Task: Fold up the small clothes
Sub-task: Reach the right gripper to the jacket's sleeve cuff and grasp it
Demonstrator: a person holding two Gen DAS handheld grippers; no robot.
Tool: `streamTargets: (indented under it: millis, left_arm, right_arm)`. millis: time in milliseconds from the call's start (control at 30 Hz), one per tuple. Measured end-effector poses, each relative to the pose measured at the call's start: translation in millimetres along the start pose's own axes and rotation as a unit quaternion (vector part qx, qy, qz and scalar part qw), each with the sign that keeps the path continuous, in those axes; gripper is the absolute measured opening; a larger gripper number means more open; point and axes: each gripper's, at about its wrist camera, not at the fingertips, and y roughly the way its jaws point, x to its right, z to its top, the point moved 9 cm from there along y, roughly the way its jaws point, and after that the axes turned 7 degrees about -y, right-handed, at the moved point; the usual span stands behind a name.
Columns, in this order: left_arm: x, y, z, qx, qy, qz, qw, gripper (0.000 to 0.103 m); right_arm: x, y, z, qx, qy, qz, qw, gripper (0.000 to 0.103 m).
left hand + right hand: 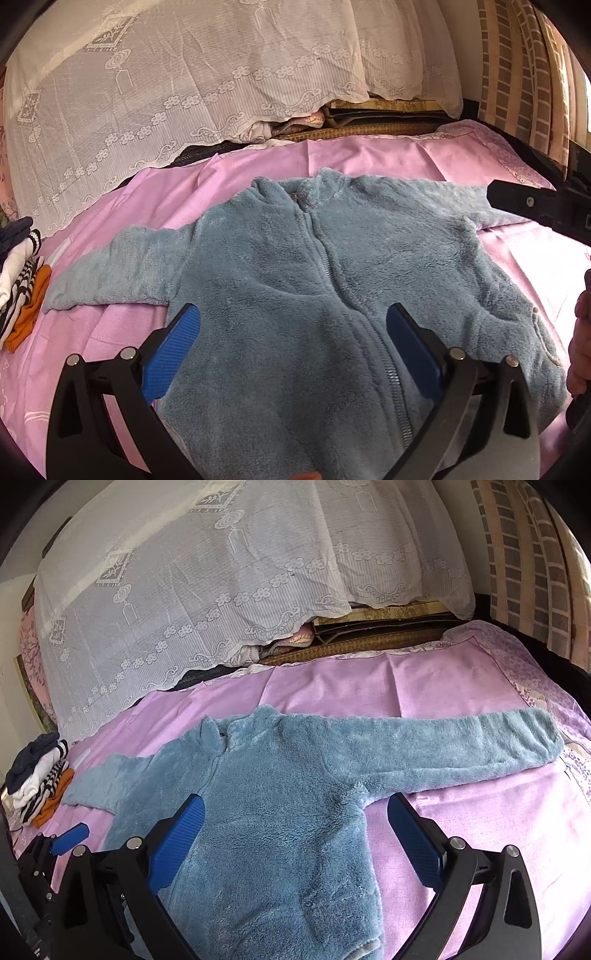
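A small blue fleece zip jacket (295, 266) lies flat, front up, on the pink sheet (369, 155), both sleeves spread out. My left gripper (293, 325) is open and empty, hovering over the jacket's lower front beside the zipper. My right gripper (295, 812) is open and empty over the jacket's right side, under the armpit; the right sleeve (461, 742) stretches out to the right. The jacket shows in the right wrist view (277, 805) too. The right gripper's finger (524, 201) shows at the right edge of the left wrist view.
A pile of folded clothes, striped, white, navy and orange (22, 280), sits at the left edge of the bed (40, 779). A white lace cover (184, 81) drapes bedding at the back. A checked curtain (524, 74) hangs at the right.
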Motion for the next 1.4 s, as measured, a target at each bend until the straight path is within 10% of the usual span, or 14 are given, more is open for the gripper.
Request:
streamTargets:
  millis: [400,833,1000,1400]
  left_arm:
    - [174,44,49,-0.008,0.138,-0.071,0.9879,0.098]
    - [258,107,33,-0.048,0.164,-0.088,0.9815,0.098]
    - [255,117,26,-0.071,0.143,-0.097,0.9825,0.097]
    - [271,120,25,-0.061,0.177,-0.089,0.9783,0.056]
  right_arm:
    - [167,-15,1,-0.001,0.179,-0.023,0.984,0.100]
    - [309,16,-41,-0.003,0.425,0.051,0.904,0.100]
    - [331,32,-24,0.003,0.395,0.028,0.918,0.097]
    - [366,70,-36,-0.009,0.363,-0.026,0.932,0.012]
